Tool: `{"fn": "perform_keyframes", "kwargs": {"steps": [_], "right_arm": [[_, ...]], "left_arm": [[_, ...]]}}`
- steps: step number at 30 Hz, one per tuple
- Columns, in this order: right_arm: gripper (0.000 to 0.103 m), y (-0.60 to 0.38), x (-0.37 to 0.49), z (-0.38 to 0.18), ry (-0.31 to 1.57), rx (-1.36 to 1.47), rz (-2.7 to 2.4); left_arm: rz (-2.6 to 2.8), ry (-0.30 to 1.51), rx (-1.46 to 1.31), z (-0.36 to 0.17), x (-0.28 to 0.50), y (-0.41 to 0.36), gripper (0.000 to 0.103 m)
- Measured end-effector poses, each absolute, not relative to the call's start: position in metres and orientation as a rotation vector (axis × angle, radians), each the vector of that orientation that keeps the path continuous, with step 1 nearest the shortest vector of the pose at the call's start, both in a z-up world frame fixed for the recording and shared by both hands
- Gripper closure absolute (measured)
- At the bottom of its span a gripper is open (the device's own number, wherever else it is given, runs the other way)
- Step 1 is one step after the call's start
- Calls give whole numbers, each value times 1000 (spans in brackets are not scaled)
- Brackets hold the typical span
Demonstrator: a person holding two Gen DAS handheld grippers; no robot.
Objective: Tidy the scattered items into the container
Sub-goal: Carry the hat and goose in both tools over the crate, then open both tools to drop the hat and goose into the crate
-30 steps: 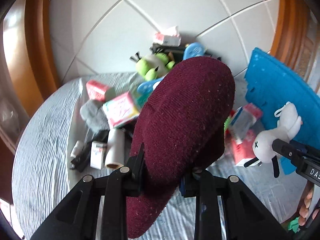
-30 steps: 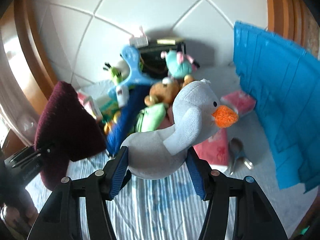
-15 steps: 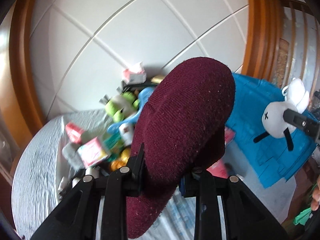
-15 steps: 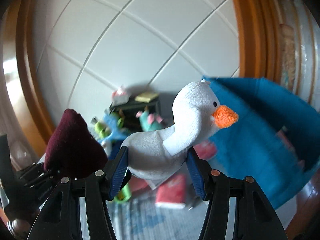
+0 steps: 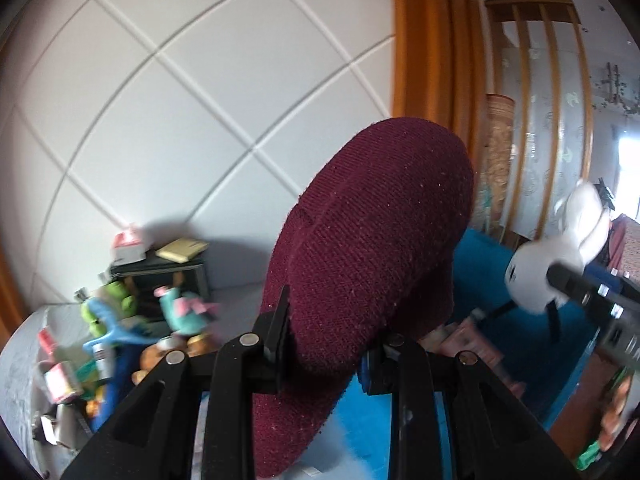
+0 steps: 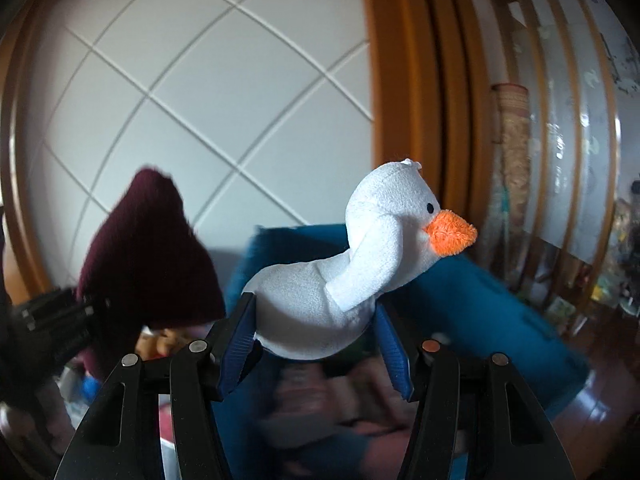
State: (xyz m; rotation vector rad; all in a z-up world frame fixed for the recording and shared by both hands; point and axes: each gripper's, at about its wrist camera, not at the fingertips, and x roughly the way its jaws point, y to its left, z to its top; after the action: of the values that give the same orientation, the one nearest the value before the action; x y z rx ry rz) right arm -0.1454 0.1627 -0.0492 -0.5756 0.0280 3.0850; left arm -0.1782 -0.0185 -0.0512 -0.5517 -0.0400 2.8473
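My left gripper (image 5: 326, 340) is shut on a maroon knitted hat (image 5: 368, 264) and holds it up in the air. My right gripper (image 6: 314, 344) is shut on a white plush duck (image 6: 344, 280) with an orange beak. The blue container (image 6: 480, 312) lies below and to the right of both; its inside is blurred. In the left wrist view the duck (image 5: 556, 256) and the blue container (image 5: 568, 344) show at the right. In the right wrist view the hat (image 6: 148, 256) shows at the left.
A heap of toys and small boxes (image 5: 120, 332) lies on the grey cloth (image 5: 24, 344) at the lower left, with a black box (image 5: 160, 276) behind it. A white quilted wall (image 5: 180, 120) and an orange wooden frame (image 5: 432, 40) stand behind.
Both grippers have swung right and upward with their loads. The heap of items has slid to the lower left of the views and the blue container now lies under the grippers.
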Motion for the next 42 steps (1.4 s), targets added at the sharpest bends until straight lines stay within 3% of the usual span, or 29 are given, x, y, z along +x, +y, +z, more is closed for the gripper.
{"fn": "perform_keyframes", "kwargs": {"steps": [7,16,19,22,24,27,37,42], "right_arm": [[45,245,-155,-67,109,-647,3051],[45,283,-165,-94,174,-708,3072],[45,280,-166,-96,175,-721,3089],[45,278,-169,-98,171,-728,3098],[44,277,-169,-99,169,-734,3101],[44,273,-171,-99,153,-742,3107],[38,266,-183,-95,123,-774,3095],[28,273,-186,-95,182,-757,3076]], "left_arm": [[2774,28,-722,-49,-208,86,78],[2769,146,-885,-83,-218,119,78],[2767,160,-906,-88,-220,120,69],[2770,169,-928,-91,-220,122,51],[2784,160,-917,-89,-218,120,28],[2821,130,-883,-85,-215,115,9],[2785,70,-932,-89,-220,111,7],[2776,26,-933,-91,-222,107,6]]}}
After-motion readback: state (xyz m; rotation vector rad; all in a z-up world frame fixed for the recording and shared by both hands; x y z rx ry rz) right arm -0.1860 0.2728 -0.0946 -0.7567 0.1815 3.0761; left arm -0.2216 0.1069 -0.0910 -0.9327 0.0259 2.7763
